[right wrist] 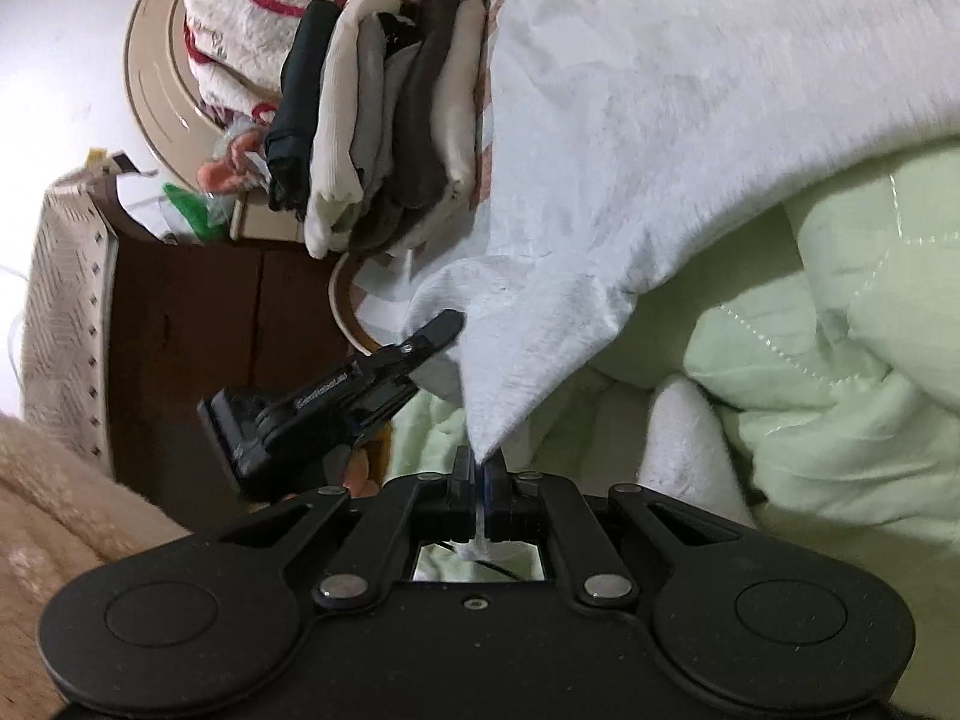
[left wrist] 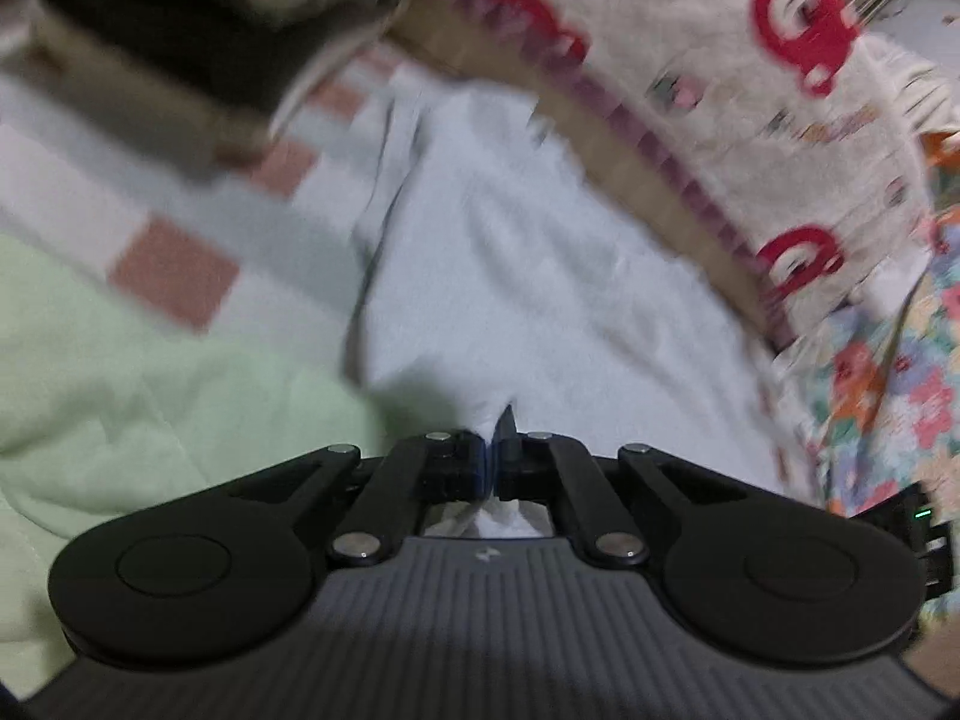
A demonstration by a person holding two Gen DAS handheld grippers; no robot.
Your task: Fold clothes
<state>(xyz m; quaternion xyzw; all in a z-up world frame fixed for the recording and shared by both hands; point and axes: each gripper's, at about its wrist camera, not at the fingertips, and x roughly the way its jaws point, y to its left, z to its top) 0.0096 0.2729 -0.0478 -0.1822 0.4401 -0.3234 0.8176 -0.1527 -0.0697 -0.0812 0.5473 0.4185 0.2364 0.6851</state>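
A white garment lies spread over the bed ahead of my left gripper, whose jaws are shut on a bunched edge of it. In the right wrist view the same white garment hangs up and to the right from a pointed corner, and my right gripper is shut on that corner. My left gripper also shows there, to the left and a little further on, its tip at another edge of the cloth. The left wrist view is blurred.
A pale green quilt lies crumpled under the garment, also seen as the green quilt. A stack of folded clothes stands beyond, beside a white blanket with red print. Brown wooden furniture is at the left.
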